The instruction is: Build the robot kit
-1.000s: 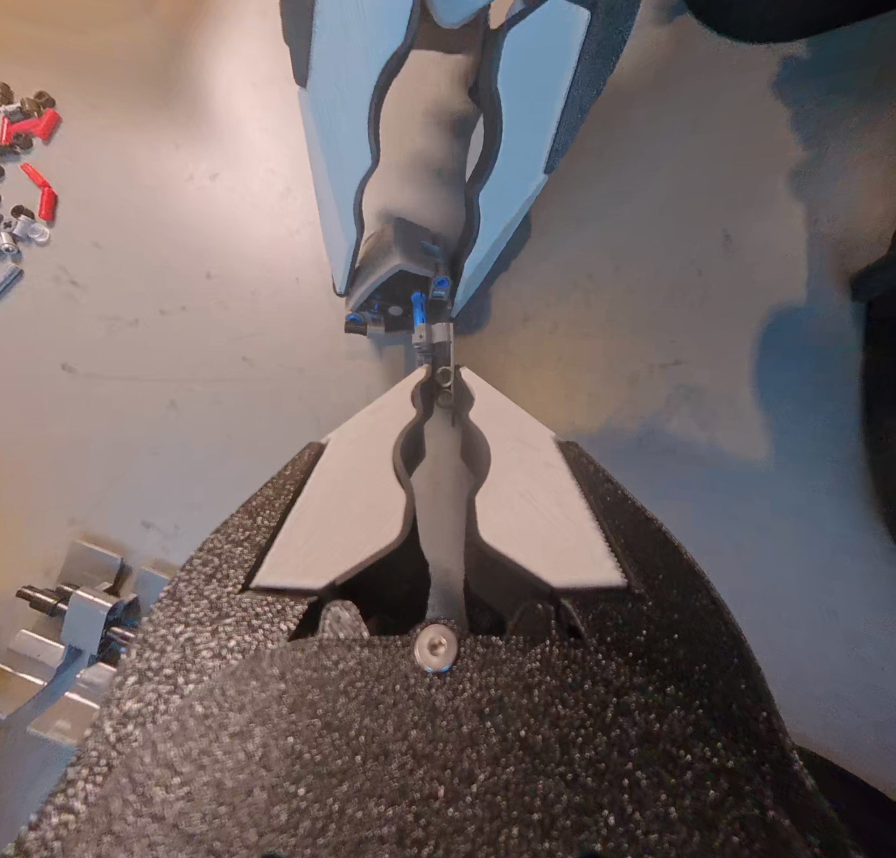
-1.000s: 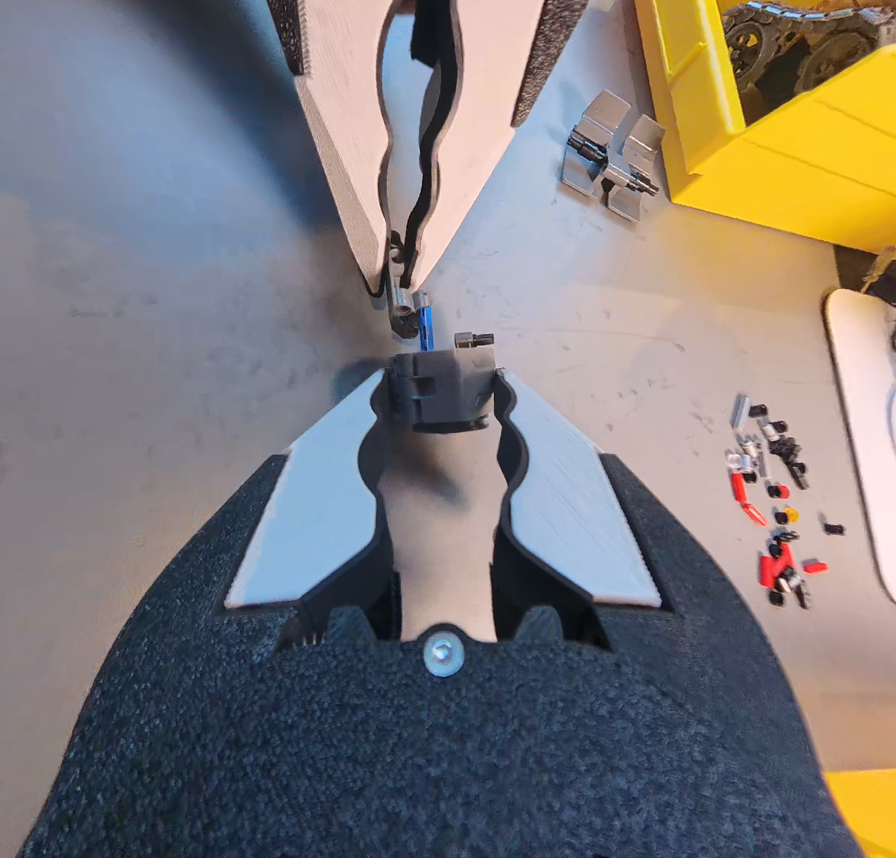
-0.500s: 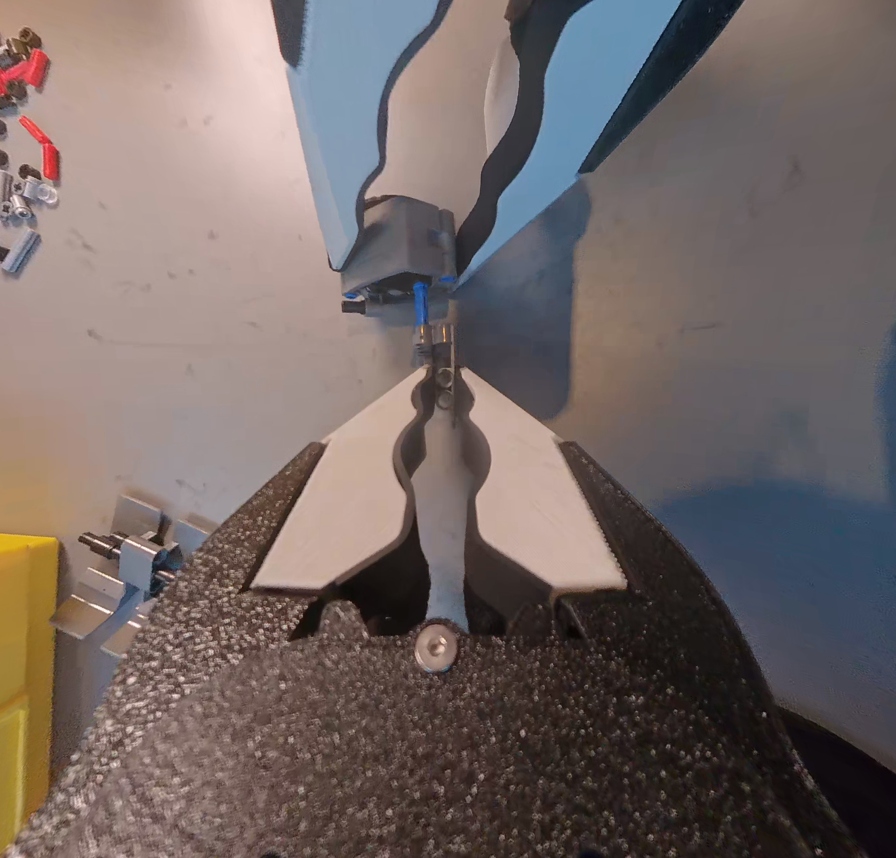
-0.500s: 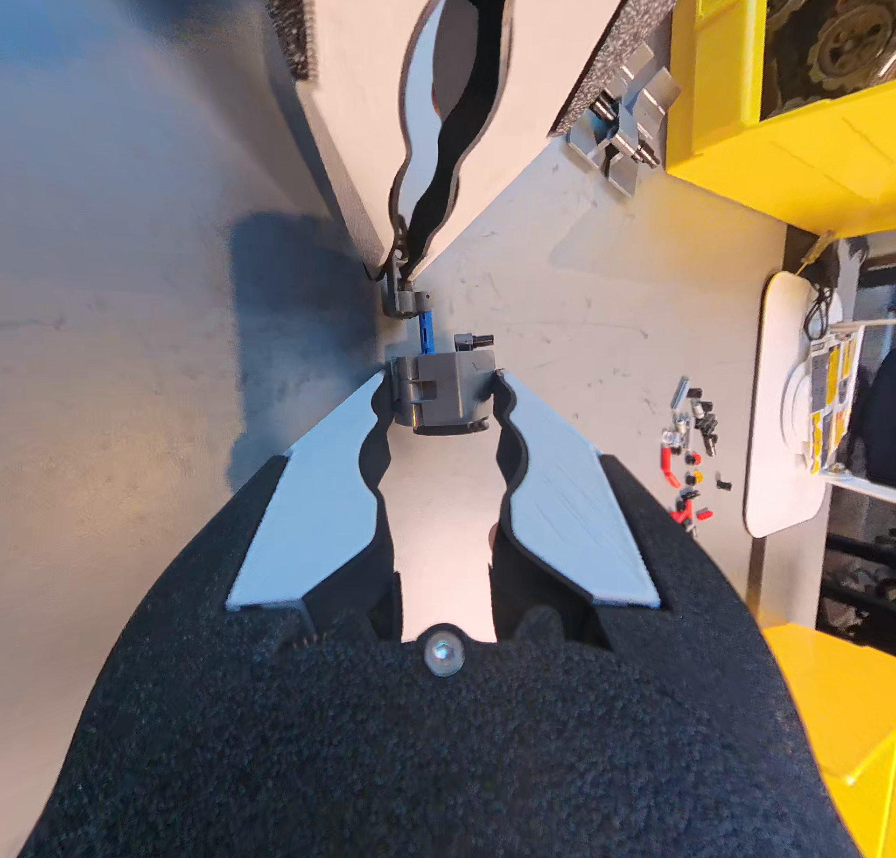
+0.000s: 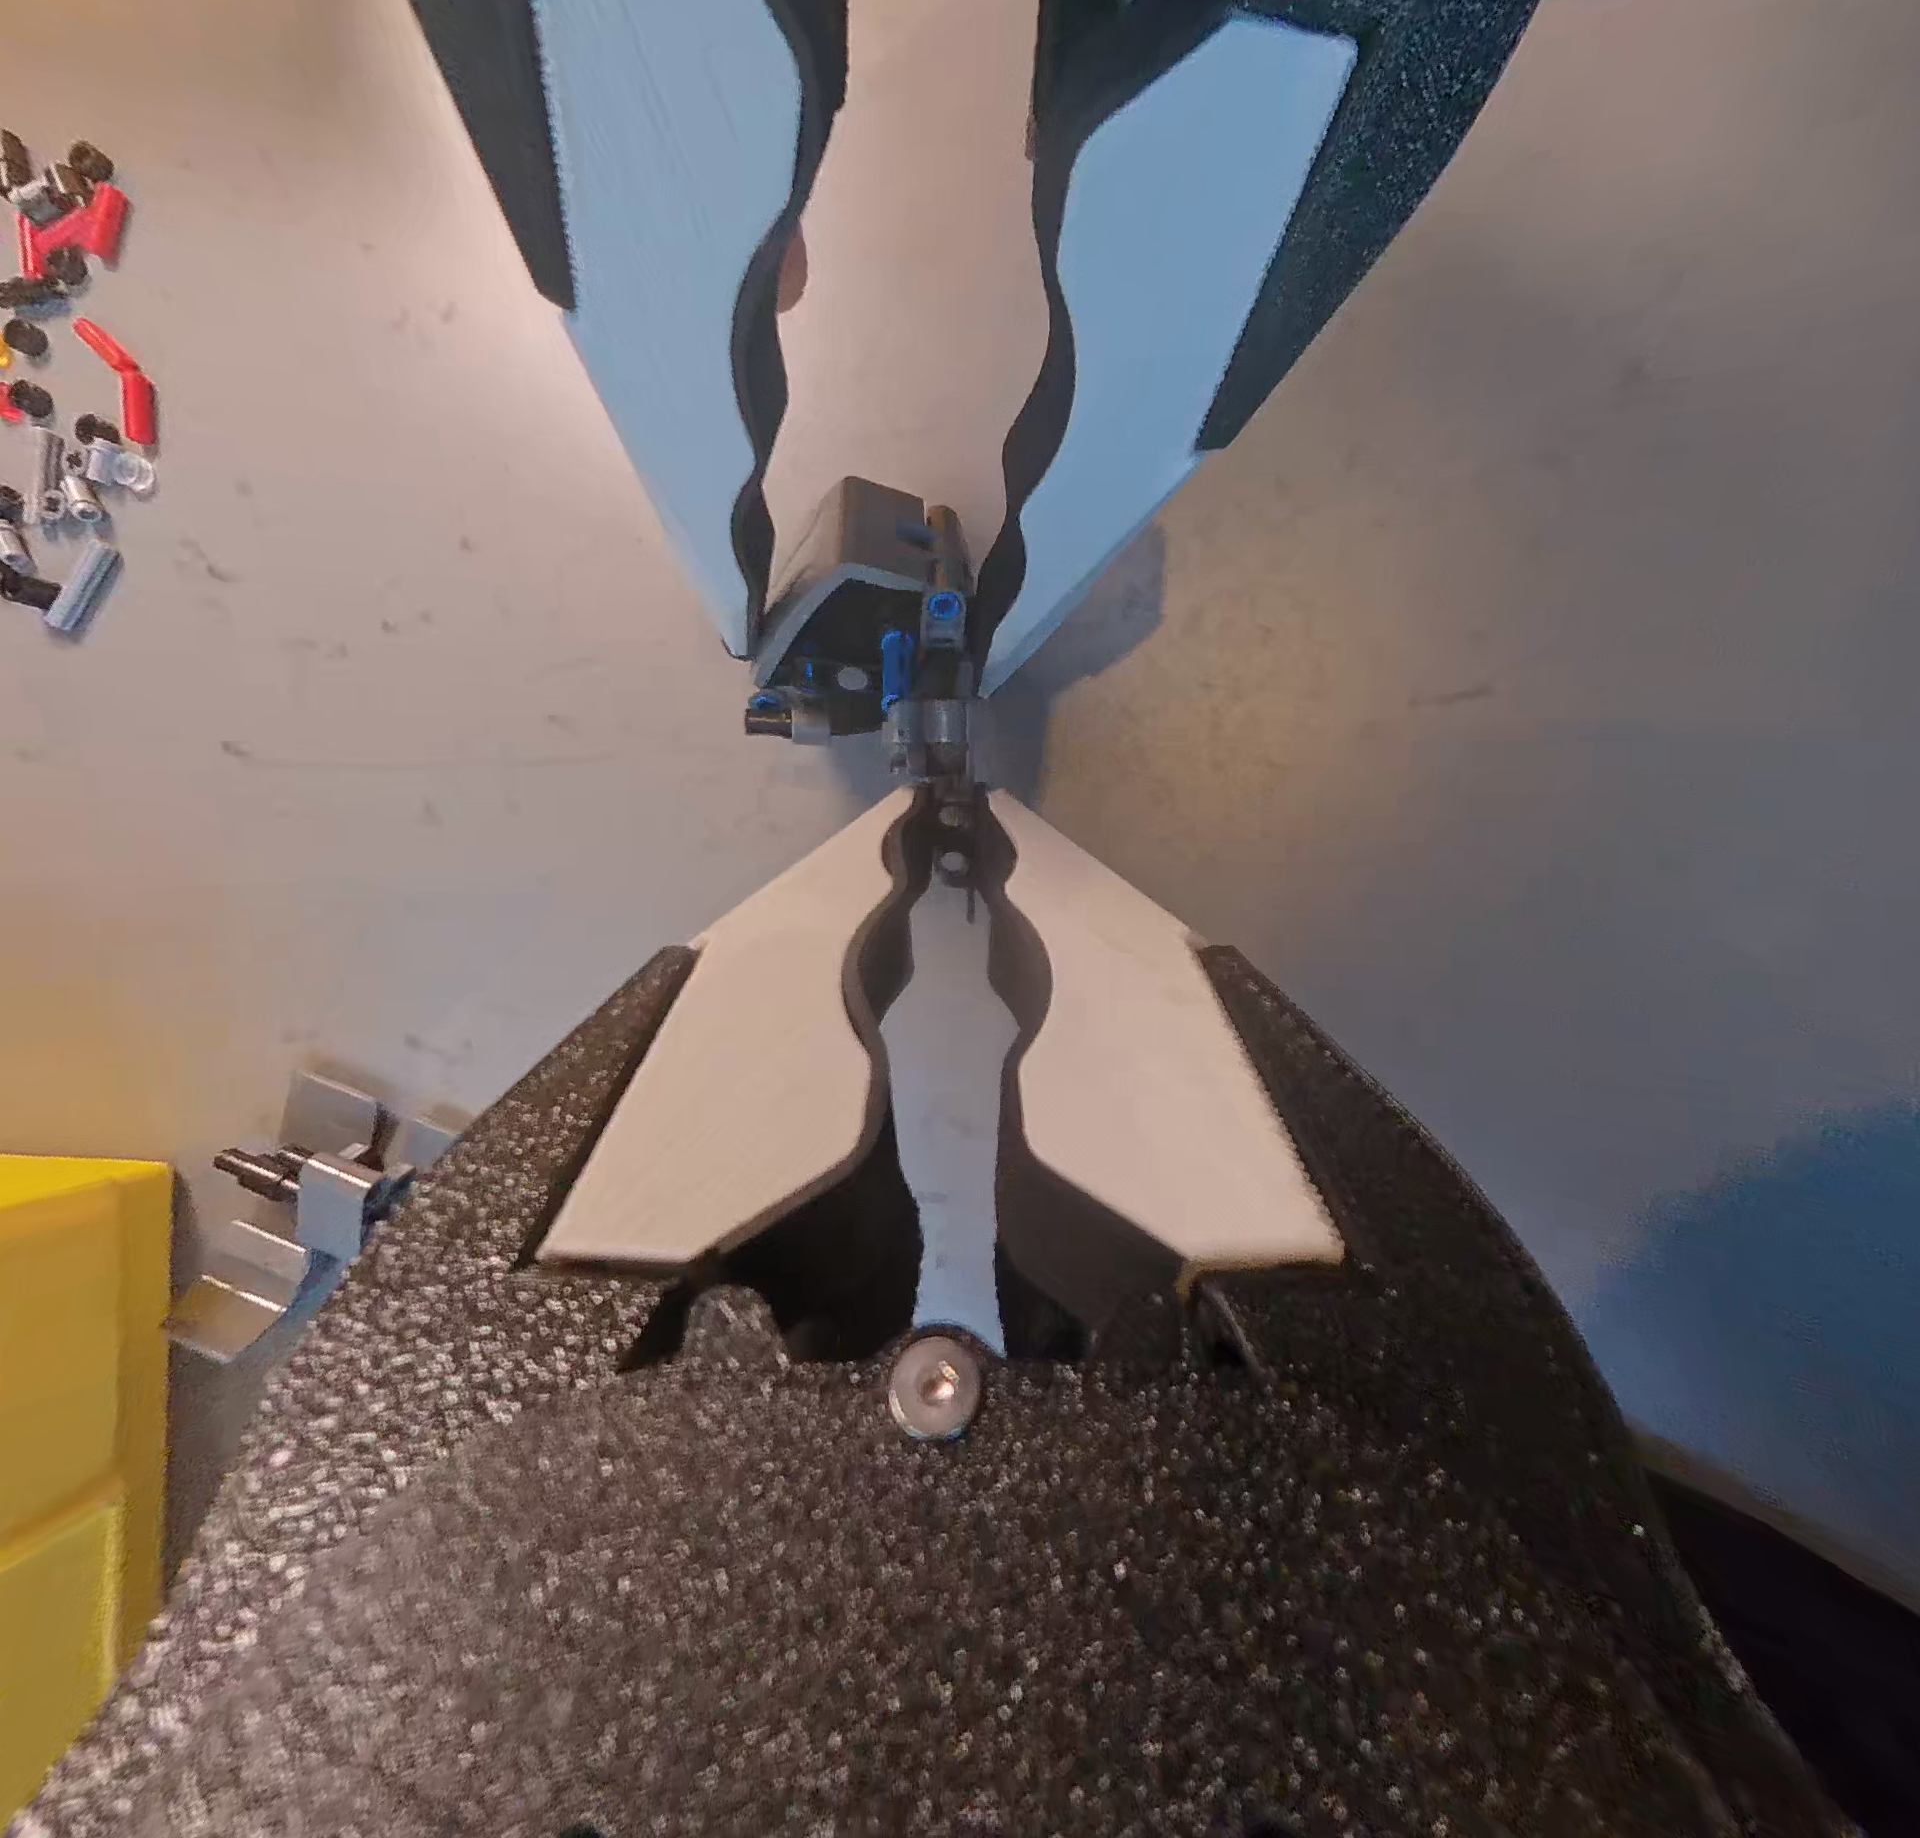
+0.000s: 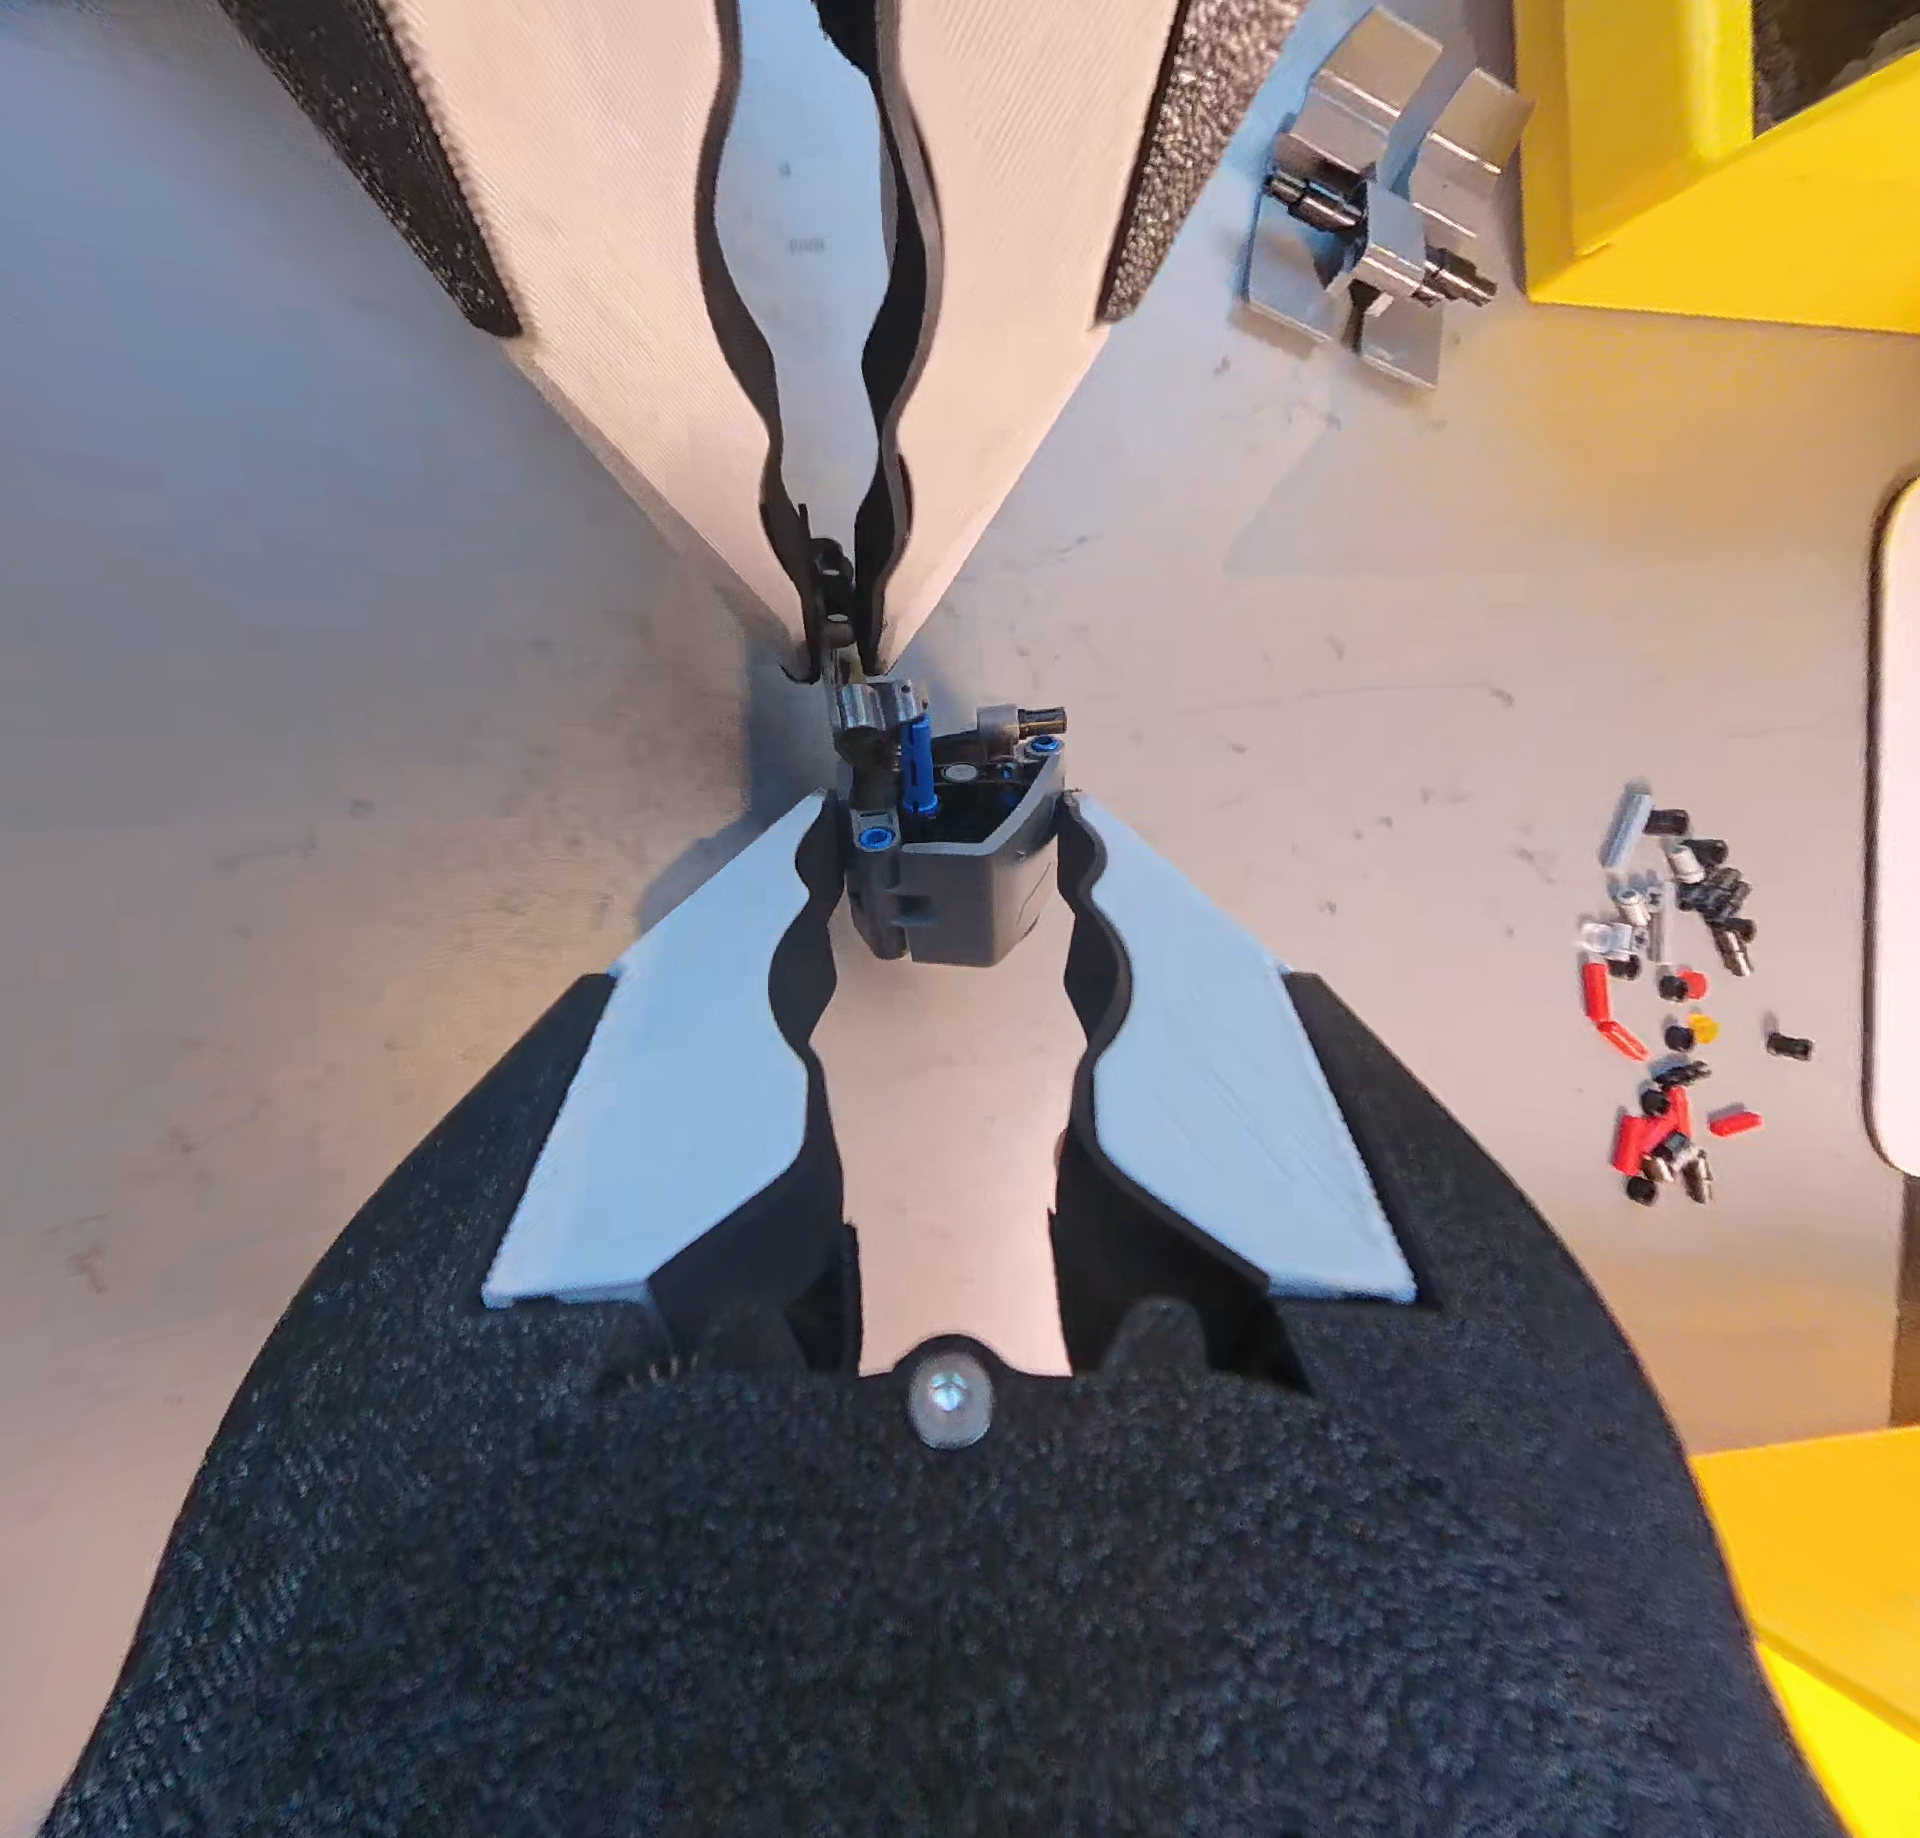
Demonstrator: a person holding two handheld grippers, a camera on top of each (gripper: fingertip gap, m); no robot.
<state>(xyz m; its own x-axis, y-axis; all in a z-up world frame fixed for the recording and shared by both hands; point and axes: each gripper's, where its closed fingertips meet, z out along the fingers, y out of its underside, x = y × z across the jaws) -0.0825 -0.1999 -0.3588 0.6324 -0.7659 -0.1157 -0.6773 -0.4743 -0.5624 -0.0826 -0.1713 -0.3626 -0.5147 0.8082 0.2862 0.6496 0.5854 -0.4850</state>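
**A:** Grip, left wrist view: the left gripper (image 5: 948, 801) is clenched on a thin black plastic beam with round holes (image 5: 954, 848), pinched at the very tips. A light grey plastic connector (image 5: 930, 723) sits on the beam's far end, at 12 o'clock.

**B:** And opposite?

**A:** The right gripper (image 5: 868, 661) comes in from 12 o'clock, tip to tip, grasping a dark grey plastic block assembly (image 5: 852, 562). A short blue plastic pin (image 5: 894, 661) stands out of the block, just beside the connector. Both pieces are held above the pale scuffed tabletop (image 5: 1455, 541).

**B:** Around them?

**A:** Loose small red, black and grey plastic parts (image 5: 73, 375) lie at 9 to 10 o'clock. Folded silver metal clips (image 5: 312, 1196) and a yellow plastic bin (image 5: 73, 1373) are at 8 o'clock.

**B:** Right wrist view?

**A:** Same meeting, mirrored. The block fills the right fingers' tips, clamped on both sides. The connector touches the block's near corner by the blue pin (whether the pin has entered it, I cannot tell). The clips and bin are at 1 to 2 o'clock and the loose parts at 3 o'clock, well apart from both grippers.
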